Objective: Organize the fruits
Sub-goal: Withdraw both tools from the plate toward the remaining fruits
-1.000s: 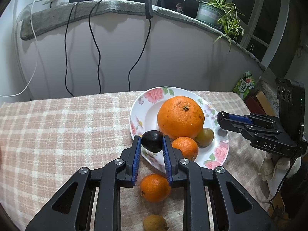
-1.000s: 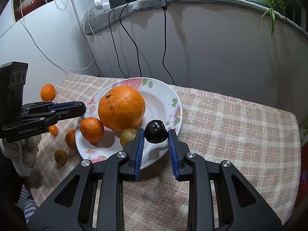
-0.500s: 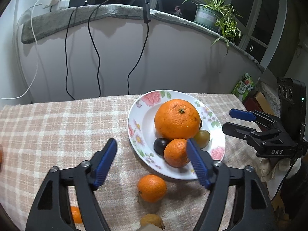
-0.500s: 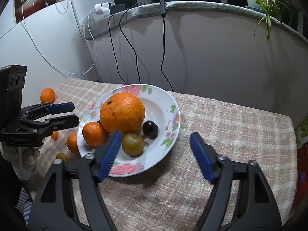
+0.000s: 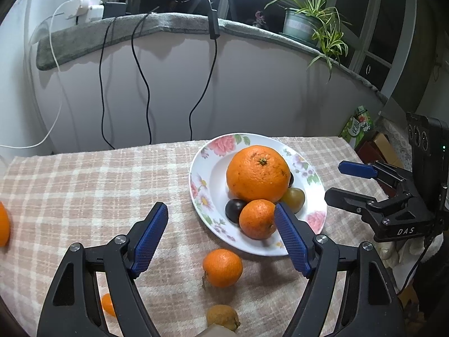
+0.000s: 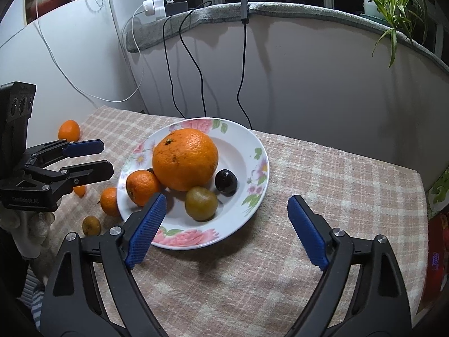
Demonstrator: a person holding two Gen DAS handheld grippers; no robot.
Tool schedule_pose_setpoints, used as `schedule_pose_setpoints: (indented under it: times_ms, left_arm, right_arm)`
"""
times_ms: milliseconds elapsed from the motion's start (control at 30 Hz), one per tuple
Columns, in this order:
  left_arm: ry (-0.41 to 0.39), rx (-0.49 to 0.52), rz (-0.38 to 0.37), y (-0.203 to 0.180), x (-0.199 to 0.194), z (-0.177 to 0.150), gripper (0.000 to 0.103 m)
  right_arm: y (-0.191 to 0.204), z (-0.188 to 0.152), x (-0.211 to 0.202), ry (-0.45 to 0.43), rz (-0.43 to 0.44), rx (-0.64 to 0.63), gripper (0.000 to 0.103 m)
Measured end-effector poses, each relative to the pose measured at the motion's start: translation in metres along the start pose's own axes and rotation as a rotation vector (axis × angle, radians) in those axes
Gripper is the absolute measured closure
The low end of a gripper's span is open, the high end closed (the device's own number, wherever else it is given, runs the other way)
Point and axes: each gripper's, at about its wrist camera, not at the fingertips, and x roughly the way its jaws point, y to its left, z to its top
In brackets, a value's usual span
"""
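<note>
A flowered white plate [image 5: 209, 168] on the checked cloth holds a big orange [image 5: 257, 172], a mandarin [image 5: 256, 219], an olive-green fruit [image 5: 294, 198] and a dark plum [image 5: 234, 210]. A second dark plum [image 6: 226, 182] lies to the right of the orange in the right wrist view. My left gripper [image 5: 221, 209] hangs open just short of the plate's near left rim, gripping nothing. My right gripper [image 6: 226, 199] is over the plate's [image 6: 252, 140] other side. Its jaws are opening, with only the rim below them. Each gripper shows in the other's view: right gripper [image 5: 336, 181], left gripper [image 6: 106, 157].
Loose on the cloth lie a mandarin [image 5: 222, 267], a small brownish fruit [image 5: 223, 317], a tiny orange fruit [image 5: 108, 304] and an orange [image 6: 68, 130] at the far left. Black cables [image 5: 143, 84] hang down the wall behind. A potted plant [image 5: 301, 25] stands on the ledge.
Each gripper was shut on a dark plum at the plate. Both have let go, opened wide and drawn back a little, and the plums now lie on the plate.
</note>
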Motion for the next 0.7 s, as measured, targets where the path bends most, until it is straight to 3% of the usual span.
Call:
schedule_pose_setpoints:
  times_ms: [400,700]
  left_arm:
    - [-0.034,-0.018,0.020,0.011,-0.026,-0.007,0.025]
    - [-0.055,-0.049,0.052,0.028,-0.048,-0.016,0.025]
  right_arm:
    - [0.011,-0.001,-0.021,-0.059,0.000,0.009,0.012]
    - [0.026,-0.003,-0.035,-0.105,0.055,0.029,0.012]
